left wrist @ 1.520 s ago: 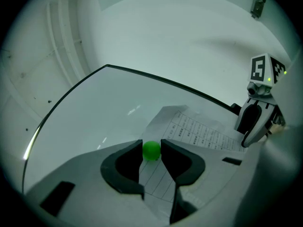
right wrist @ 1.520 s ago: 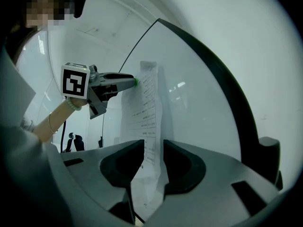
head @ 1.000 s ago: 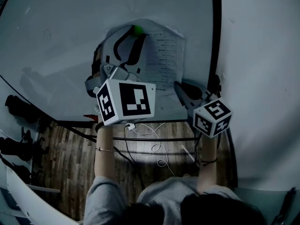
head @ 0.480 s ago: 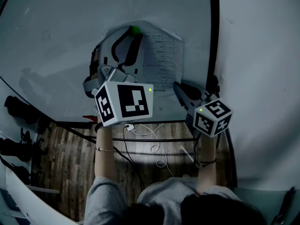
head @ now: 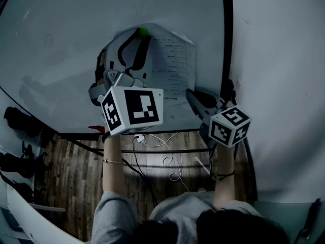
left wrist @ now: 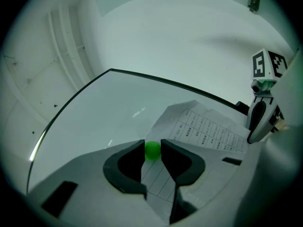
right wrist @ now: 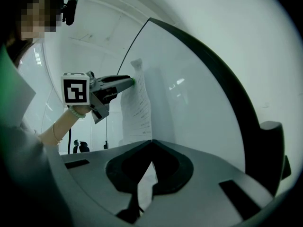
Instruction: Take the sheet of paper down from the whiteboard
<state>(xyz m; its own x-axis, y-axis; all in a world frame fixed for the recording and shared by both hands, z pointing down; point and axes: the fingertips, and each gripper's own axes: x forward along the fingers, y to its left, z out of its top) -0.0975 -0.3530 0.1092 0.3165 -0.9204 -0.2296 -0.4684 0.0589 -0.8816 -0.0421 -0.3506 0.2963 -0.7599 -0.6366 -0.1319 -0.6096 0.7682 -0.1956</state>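
A printed sheet of paper (head: pixel 175 67) hangs on the whiteboard (head: pixel 61 44), its top left corner curled. A small green magnet (head: pixel 143 32) sits at the sheet's top. My left gripper (head: pixel 141 35) reaches up to it, and in the left gripper view both fingertips press the green magnet (left wrist: pixel 152 151) from either side. My right gripper (head: pixel 189 93) is at the sheet's lower right corner. In the right gripper view its jaws (right wrist: pixel 150 142) are shut with the paper's bottom edge (right wrist: pixel 140 109) caught between them.
The whiteboard's black frame (head: pixel 226 44) runs down just right of the sheet, with a pale wall (head: pixel 284 85) beyond it. Below the board, white cables (head: pixel 167 161) lie on the wooden floor. Dark objects (head: pixel 20 118) sit at the far left.
Both grippers keep their places on the magnet and the paper. The right gripper's marker cube has rolled slightly.
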